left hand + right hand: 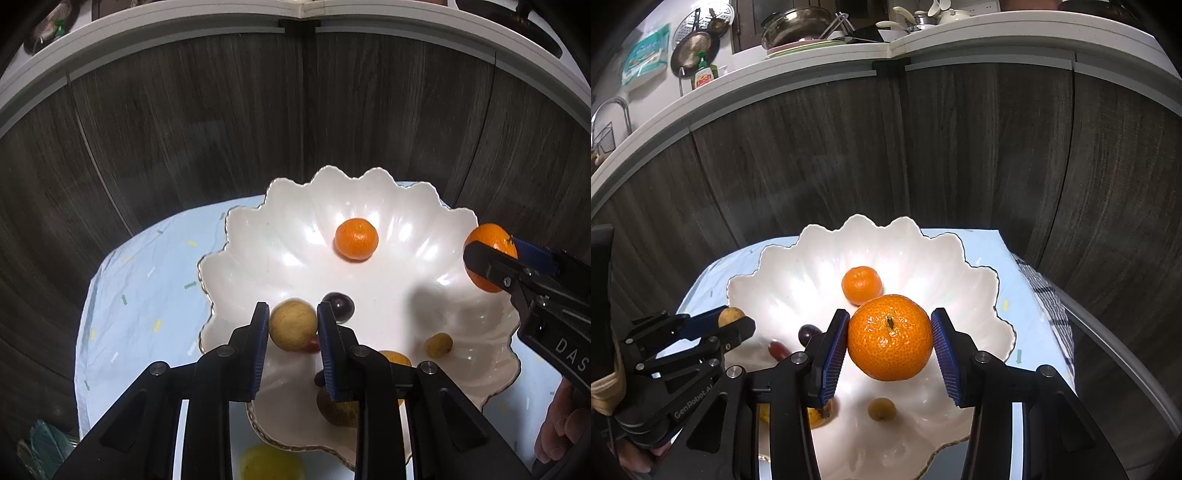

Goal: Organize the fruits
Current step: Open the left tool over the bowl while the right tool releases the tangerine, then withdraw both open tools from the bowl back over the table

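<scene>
Black left gripper pinches a yellowish round fruit above a scalloped white bowl. Right gripper pinches a large mandarin over the same bowl, where a smaller mandarin, a dark grape and other small fruits lie. Bowl sits on a pale blue cloth.

Mandarin in bowl on cloth, behind grape; cabinets beyond.
</scene>
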The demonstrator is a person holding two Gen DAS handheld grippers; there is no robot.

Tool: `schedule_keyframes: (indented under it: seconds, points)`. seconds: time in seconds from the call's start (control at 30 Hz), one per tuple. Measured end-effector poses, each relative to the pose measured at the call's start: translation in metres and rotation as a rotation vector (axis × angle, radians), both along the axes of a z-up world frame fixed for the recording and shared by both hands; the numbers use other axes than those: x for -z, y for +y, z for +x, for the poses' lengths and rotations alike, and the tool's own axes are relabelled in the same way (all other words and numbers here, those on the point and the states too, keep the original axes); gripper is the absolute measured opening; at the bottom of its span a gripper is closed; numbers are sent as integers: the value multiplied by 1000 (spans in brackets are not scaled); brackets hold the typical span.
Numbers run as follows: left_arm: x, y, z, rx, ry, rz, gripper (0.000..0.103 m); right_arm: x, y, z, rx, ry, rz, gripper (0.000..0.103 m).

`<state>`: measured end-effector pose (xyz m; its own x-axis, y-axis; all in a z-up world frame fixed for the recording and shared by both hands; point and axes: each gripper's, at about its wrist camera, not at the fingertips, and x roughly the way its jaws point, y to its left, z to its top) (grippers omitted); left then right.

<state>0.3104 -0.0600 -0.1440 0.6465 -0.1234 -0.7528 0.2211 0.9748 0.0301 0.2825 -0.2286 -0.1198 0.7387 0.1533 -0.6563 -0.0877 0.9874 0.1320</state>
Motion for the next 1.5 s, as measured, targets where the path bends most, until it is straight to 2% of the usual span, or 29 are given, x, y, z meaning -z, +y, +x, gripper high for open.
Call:
schedule_keyframes:
  seconds: [0.2,0.27,0.33,0.53,0.6,0.73,1.0,1.5]
  points:
    - [3,4,-6,-17,0,14,51,2,0,0,12,10,-23,48]
    - [2,7,-7,-24,-3,12,59,2,0,-1,14,7,-22,54]
    - [1,10,-9,-33,-9,10,62,-1,0,-4,21,-11,-29,70]
    - [-4,16,-14,-48,-13,9,78,-8,3,-9,18,-35,-41,74]
    - [-7,18,-15,-59,-16,9,88,-10,3,-12,21,-40,-40,76]
    - [-14,19,-22,-56,-32,11,90,-14,3,-18,26,-48,-34,80]
    - [-30,26,-38,-66,-58,-1,98,-25,6,-33,29,-61,-36,80]
    - [-56,33,-71,-71,-99,-14,98,-46,11,-69,39,-93,-40,80]
